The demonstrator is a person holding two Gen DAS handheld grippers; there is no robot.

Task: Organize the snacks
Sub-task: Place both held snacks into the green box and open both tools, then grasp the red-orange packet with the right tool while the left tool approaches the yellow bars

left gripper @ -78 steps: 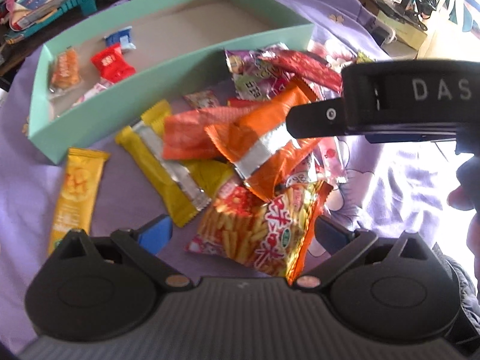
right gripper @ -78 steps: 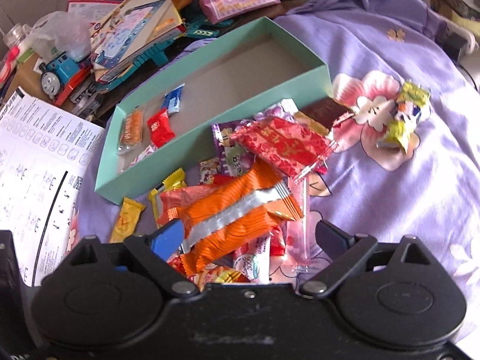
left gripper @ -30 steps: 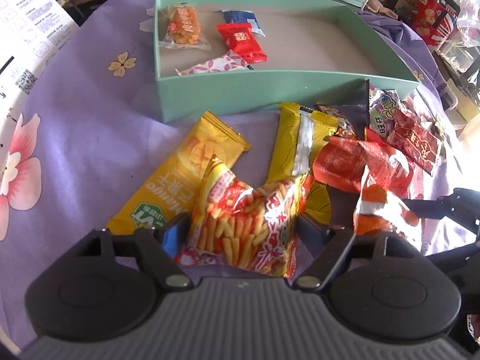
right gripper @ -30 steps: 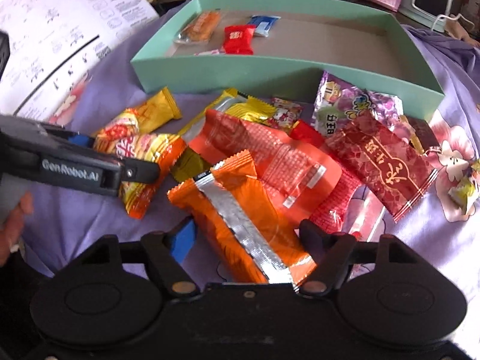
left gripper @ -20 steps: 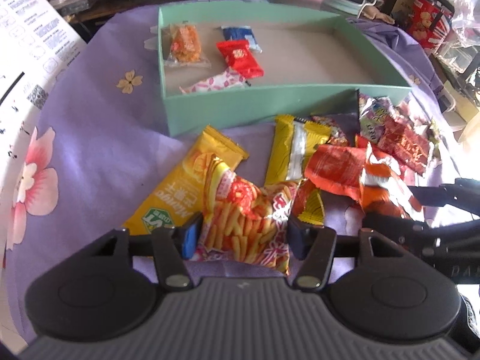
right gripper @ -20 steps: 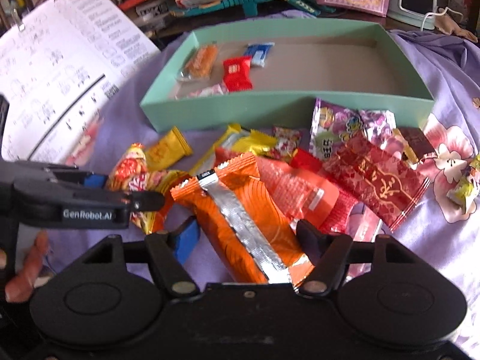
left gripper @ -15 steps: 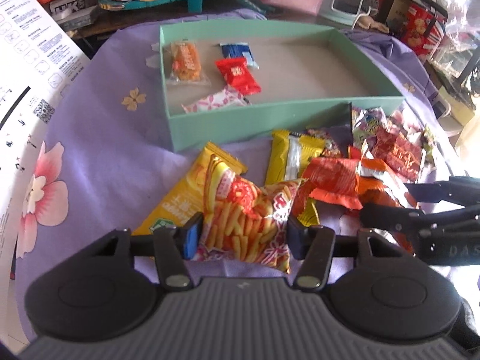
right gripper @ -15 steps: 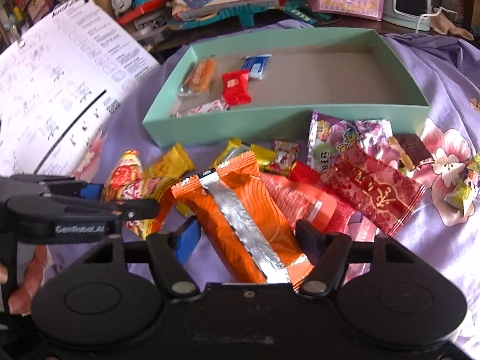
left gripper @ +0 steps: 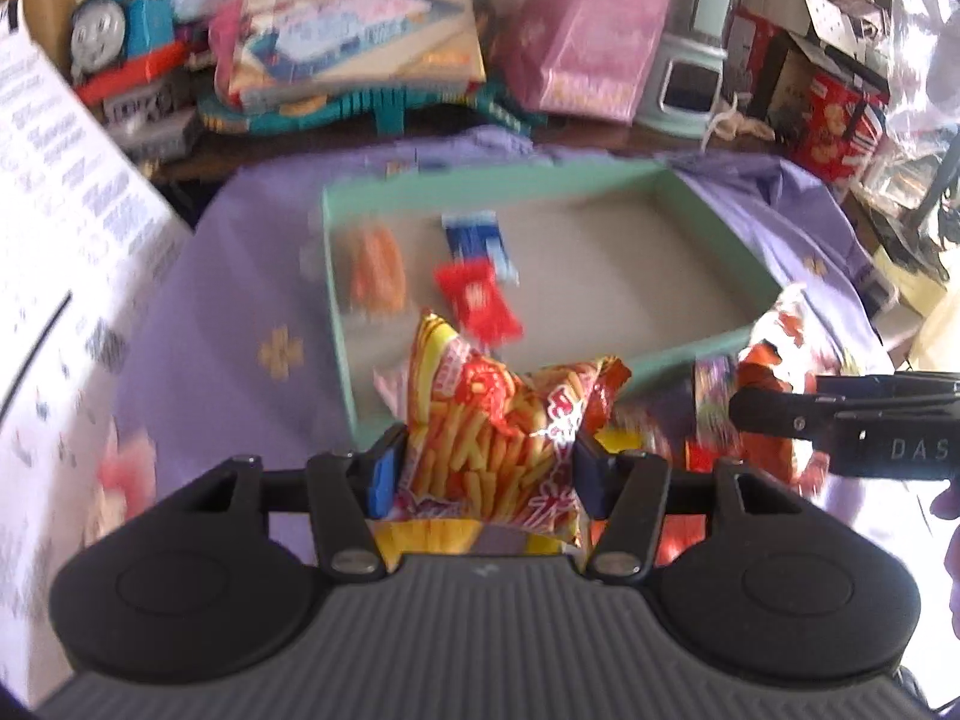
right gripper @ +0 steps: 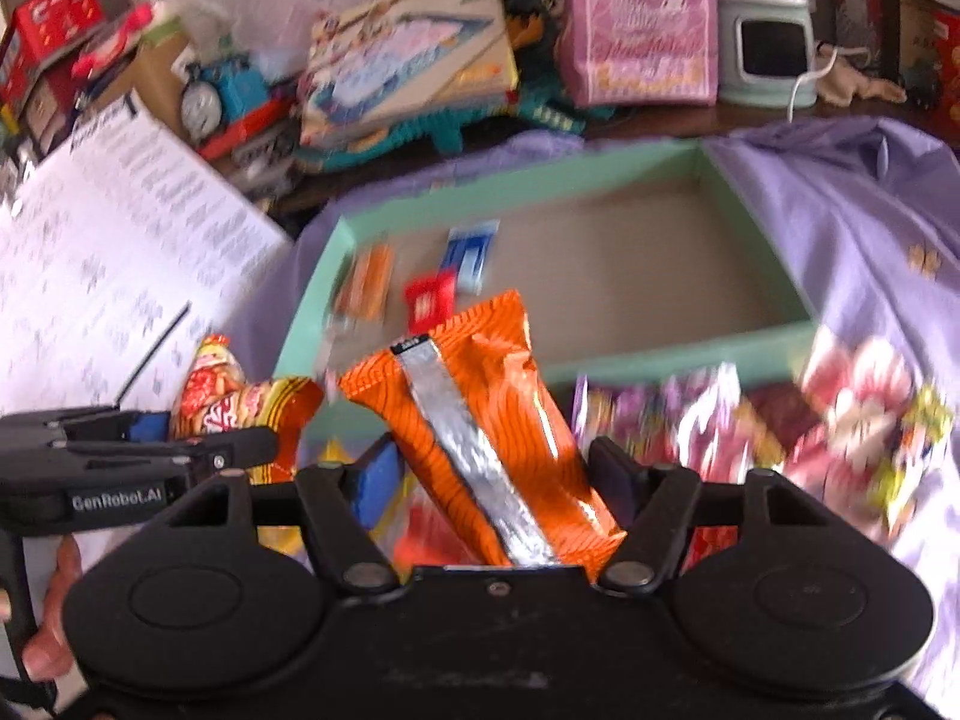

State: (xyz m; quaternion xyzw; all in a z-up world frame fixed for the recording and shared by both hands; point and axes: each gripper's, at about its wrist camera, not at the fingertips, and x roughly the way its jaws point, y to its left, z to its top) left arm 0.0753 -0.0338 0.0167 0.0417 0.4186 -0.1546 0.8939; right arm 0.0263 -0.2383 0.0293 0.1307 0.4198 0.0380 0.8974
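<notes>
Left wrist view has the left tongs (left gripper: 483, 471) clamped on a bag of stick snacks (left gripper: 498, 438), held up off the purple cloth (left gripper: 240, 312) just in front of the green box (left gripper: 708, 354). Over on the right wrist view, the right tongs (right gripper: 492, 489) are squeezing an orange packet (right gripper: 474, 420) with a silver strip, also lifted. Box already has a red candy (left gripper: 477, 300), a blue packet (left gripper: 477, 237) and an orange one (left gripper: 378, 270) inside. More snacks (right gripper: 780, 420) sit on the cloth beside it.
</notes>
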